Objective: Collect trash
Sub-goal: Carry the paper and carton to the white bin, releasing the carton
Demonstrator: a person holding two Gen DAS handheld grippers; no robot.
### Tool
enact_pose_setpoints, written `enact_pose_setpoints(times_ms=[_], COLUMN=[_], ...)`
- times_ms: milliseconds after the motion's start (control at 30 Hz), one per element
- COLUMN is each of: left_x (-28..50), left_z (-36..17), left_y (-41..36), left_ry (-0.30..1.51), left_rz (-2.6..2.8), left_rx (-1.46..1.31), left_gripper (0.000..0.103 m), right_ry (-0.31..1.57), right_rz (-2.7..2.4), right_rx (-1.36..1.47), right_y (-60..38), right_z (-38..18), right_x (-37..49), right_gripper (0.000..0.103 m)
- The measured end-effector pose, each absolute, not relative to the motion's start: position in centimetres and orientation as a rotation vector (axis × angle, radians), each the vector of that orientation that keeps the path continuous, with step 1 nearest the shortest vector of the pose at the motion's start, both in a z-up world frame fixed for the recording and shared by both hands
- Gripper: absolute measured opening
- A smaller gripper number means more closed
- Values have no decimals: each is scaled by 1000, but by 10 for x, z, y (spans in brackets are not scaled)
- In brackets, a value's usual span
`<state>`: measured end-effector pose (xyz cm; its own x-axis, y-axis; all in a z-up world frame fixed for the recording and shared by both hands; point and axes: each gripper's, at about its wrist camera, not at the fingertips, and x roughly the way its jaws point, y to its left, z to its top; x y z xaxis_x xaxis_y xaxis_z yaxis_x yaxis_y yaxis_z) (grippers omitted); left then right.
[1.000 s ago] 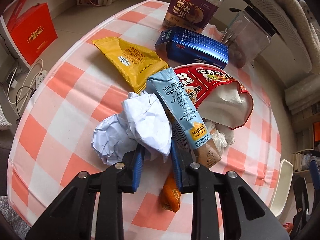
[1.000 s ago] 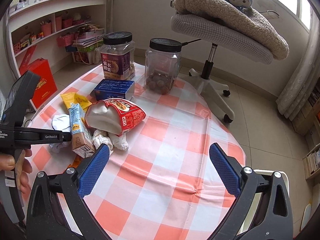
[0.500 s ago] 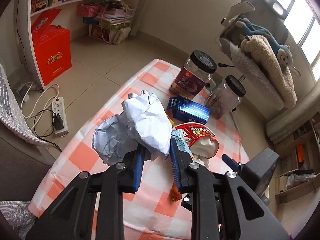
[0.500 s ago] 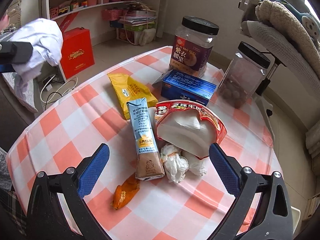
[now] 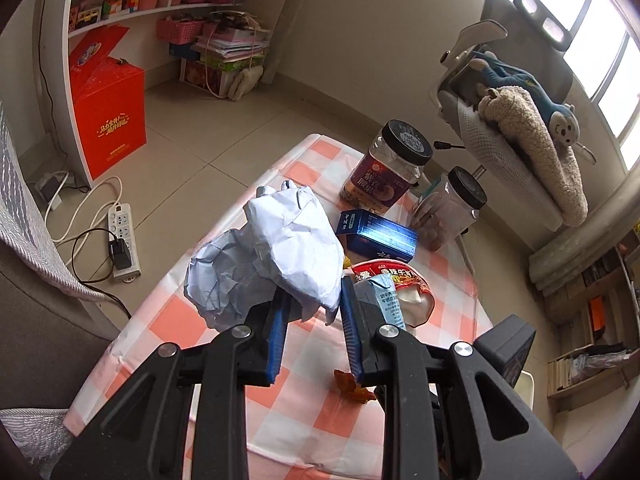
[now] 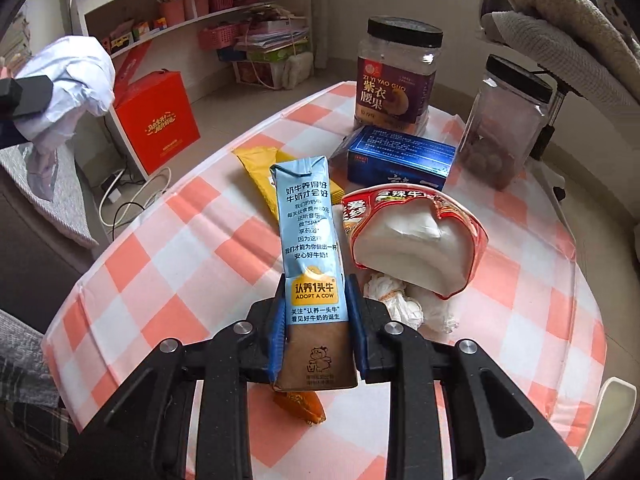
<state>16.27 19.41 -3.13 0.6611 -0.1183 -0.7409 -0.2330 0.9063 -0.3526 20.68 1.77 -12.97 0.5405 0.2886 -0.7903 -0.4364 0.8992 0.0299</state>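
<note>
**Trash on the checked bench: handling notes, nearest first**

1. Milk carton [image 6: 310, 248]. We have the right gripper [image 6: 314, 320] pinched on its lower third, blue pads flat on both side faces. We judge it empty and light, its card walls stiff enough to hold yet liable to buckle under a hard squeeze. The low hold leaves a long end free to swing.

2. Crumpled paper [image 5: 276, 252]. We hold it in the left gripper [image 5: 312, 320], pads closed on its lower folds, raised clear of the bench [image 5: 180, 320] near its edge. We judge it very light, soft and springy; a deep bite into the bulk is safest, since loose folds can slip out.

3. Orange scrap [image 6: 300, 404]. It lies flat just under the carton's base. Thin and limp by our reckoning, best taken at an upturned edge.

4. Tissue wads [image 6: 396, 304]. They lie beside the carton, touching the noodle cup. Soft, compressible, any side serves.

5. Noodle cup [image 6: 416, 240]. It lies on its side. Light, with thin crushable walls; take it by the rim.

6. Yellow wrapper [image 6: 260, 168]. It lies flat beyond the carton. Slick film; pinch a corner.
</note>
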Motion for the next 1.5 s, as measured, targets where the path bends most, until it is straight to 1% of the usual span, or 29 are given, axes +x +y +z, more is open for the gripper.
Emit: enact_pose_setpoints(times_ms=[167,333,467,600,933,1000,1033,1100,1133,1167,1200,1233,1300,1367,1500], left_x=[163,165,170,176,187,188,189,189,188,188,187,186,182,178,166], left_z=[-36,-42,-45,-44,-48,-49,-49,-50,-50,-50,-50,-50,-51,-52,-52], left_y=[177,144,118,97,29,13,4,-17,-29,-41,-54,-67,-95,-125,-182], left_ry=[863,887,895,889,887,891,893,900,901,902,902,905,914,921,921], left_rz=[54,11,-17,-47,-127,-154,-171,-211,-232,-253,-276,-302,-360,-421,-555], left_rx=[-429,-367,-333,-323,-287,-285,-285,-280,-274,-267,-259,-251,-228,-208,-194], left_gripper=[25,25,25,25,25,25,25,25,25,26,26,26,26,26,26], right_ry=[837,786,759,784,813,828,826,801,777,753,730,708,666,623,587], right_rz=[364,274,156,45,-231,-281,-314,-373,-400,-422,-441,-463,-507,-546,-587], right_rx=[-147,-110,-62,80,200,218,232,230,224,222,225,229,245,268,304], right_y=[-17,-72,-127,-187,-307,-327,-338,-353,-360,-366,-373,-380,-394,-406,-428], right_z=[-93,-65,-61,-59,-56,-57,-58,-54,-50,-47,-43,-39,-34,-28,-25], right_x=[184,164,161,165,141,134,128,117,112,106,101,95,85,75,63], right_gripper=[26,26,26,26,26,28,30,55,61,69,75,78,89,92,92])
